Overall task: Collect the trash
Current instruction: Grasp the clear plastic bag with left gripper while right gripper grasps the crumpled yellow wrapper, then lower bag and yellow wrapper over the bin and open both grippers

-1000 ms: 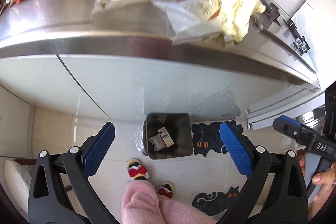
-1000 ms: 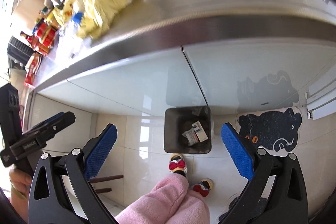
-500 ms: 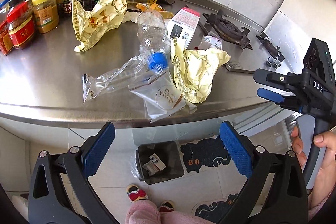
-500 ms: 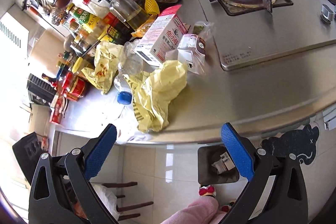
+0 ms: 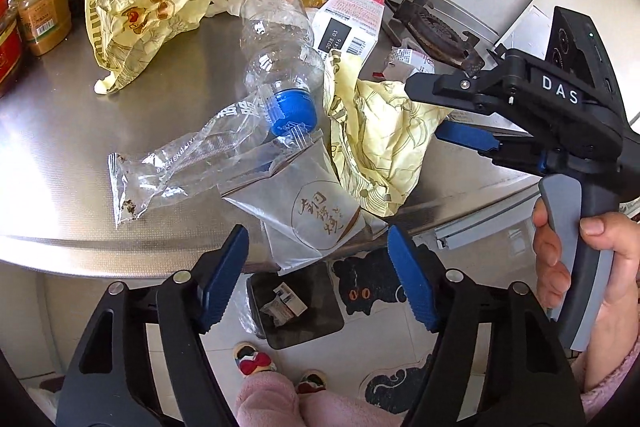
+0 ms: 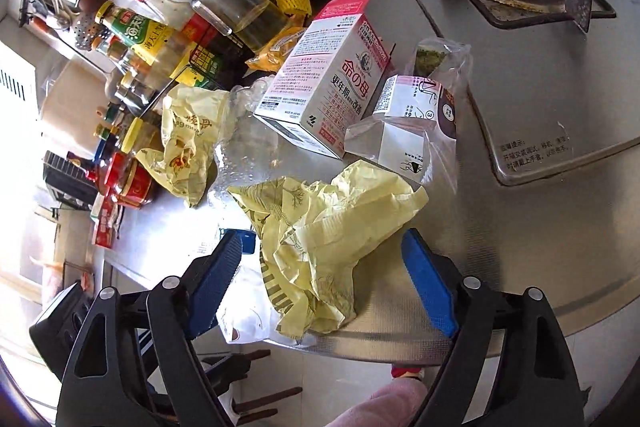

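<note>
1. Our right gripper (image 6: pixel 320 283) has its fingers spread around the crumpled yellow wrapper (image 6: pixel 320 227) at the worktop (image 6: pixel 500 247) edge, its bulk running toward 12 o'clock.
2. Our left gripper (image 5: pixel 316 275), fingers also spread, brackets the white pouch (image 5: pixel 308 211) overhanging at 12 o'clock.
3. We judge the right closer to gripping.

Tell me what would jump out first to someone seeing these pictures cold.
A heap of trash at the steel counter's front edge: a crumpled yellow wrapper between the right gripper's open jaws, and a crushed clear bottle with a blue cap just left of it. Below, the left gripper frames a silvery pouch overhanging a dark bin.
</note>
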### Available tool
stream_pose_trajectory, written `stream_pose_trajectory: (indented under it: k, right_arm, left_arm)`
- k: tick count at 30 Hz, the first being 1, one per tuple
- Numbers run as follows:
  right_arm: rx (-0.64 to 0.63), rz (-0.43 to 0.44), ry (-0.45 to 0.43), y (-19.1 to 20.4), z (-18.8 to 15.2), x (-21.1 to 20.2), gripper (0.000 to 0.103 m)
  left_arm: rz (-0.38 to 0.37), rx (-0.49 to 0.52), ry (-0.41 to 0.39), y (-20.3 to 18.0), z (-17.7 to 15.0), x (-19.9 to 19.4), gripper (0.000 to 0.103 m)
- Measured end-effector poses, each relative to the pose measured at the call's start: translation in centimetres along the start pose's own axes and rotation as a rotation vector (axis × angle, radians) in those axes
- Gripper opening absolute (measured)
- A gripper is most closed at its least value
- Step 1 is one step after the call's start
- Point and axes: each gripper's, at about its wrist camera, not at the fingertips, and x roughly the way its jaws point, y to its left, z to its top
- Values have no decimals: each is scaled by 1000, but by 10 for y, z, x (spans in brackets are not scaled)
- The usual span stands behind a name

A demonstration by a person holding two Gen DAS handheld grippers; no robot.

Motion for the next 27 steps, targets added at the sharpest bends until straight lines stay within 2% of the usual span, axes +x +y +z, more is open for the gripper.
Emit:
stream_pose_trajectory:
  k: [1, 3, 4, 5, 6, 9, 11, 12, 13, 20, 27]
  right_arm:
    - [3, -2, 4, -1, 1, 3, 76]
    - [8, -1, 15, -3, 2, 8, 65]
    - [4, -2, 20, -3, 2, 11, 62]
    - [-2, -5, 23, -3, 2, 13, 52]
    - [-5, -1, 20, -3, 2, 14, 43]
    - [-30, 8, 7, 2, 2, 12, 29]
    - [-55, -4, -12, 7, 1, 7, 25]
    - [-65, -8, -20, 8, 0, 5, 25]
    - [-69, -5, -28, 9, 0, 1, 24]
    - [-70, 9, -72, 5, -16, -36, 24]
    - [-83, -9, -110, -6, -56, -86, 24]
  left_arm:
    - [-7, -2, 5, 2, 1, 2, 52]
    - [-10, -2, 20, 5, 2, 6, 41]
    - [-10, -1, 24, 7, 2, 7, 40]
    - [-14, 0, 25, 9, 2, 8, 40]
    - [-17, -1, 27, 10, 3, 8, 37]
    - [-12, 7, 21, 14, 3, 7, 24]
    - [-13, 8, 22, 16, 5, 7, 20]
    - [-5, 12, 18, 16, 5, 6, 10]
    - [0, 17, 15, 14, 6, 5, 4]
    - [15, 40, -49, -2, 0, -25, 3]
    - [14, 67, -84, -33, -30, -58, 3]
